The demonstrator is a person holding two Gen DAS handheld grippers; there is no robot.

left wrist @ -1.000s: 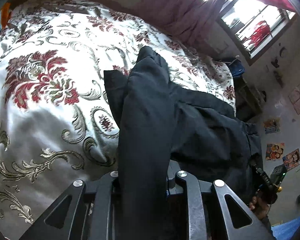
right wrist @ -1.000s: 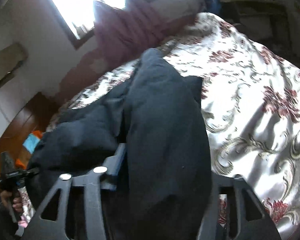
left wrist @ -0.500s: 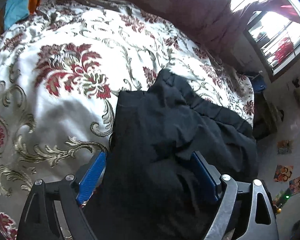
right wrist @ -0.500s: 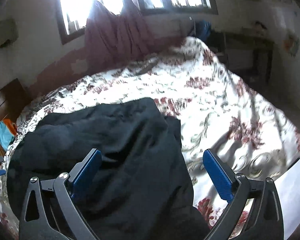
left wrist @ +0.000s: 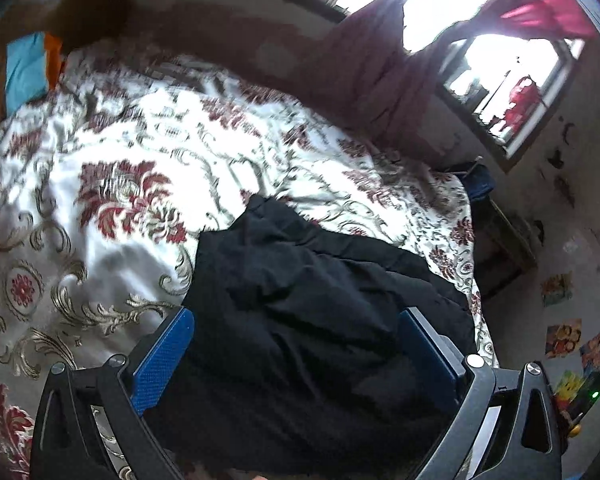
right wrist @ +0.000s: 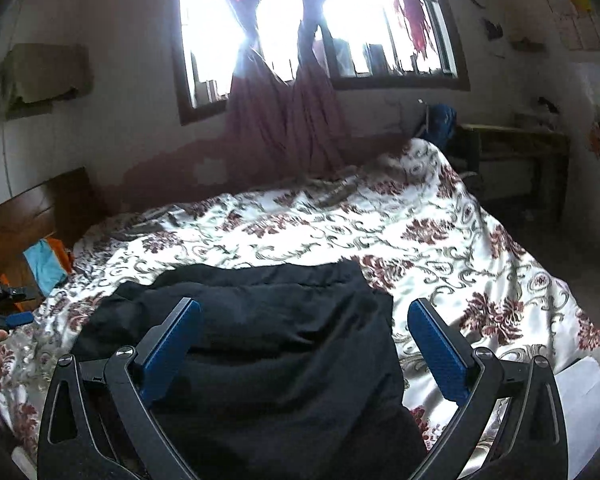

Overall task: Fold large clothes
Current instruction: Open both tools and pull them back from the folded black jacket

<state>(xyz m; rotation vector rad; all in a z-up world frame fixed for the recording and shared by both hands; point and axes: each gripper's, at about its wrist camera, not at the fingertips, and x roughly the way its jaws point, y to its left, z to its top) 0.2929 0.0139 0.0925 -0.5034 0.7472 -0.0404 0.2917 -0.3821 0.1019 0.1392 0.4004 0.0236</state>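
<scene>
A black garment lies bunched and partly folded on the flowered bedspread, near the bed's front edge. My left gripper is open, its blue pads wide apart above the cloth, holding nothing. In the right wrist view the same garment lies flat-topped on the bedspread. My right gripper is open too, blue pads spread over the garment's right part. The left gripper's tip shows at the far left in the right wrist view.
A wooden headboard with blue and orange cloth stands at the left. A window with red curtains is behind the bed. A dark wooden bench stands at the right wall. White paper lies at the bed's front right.
Both grippers have let go of the black garment and opened wide. The garment has dropped onto the bed, and both grippers have pulled back and tilted up.
</scene>
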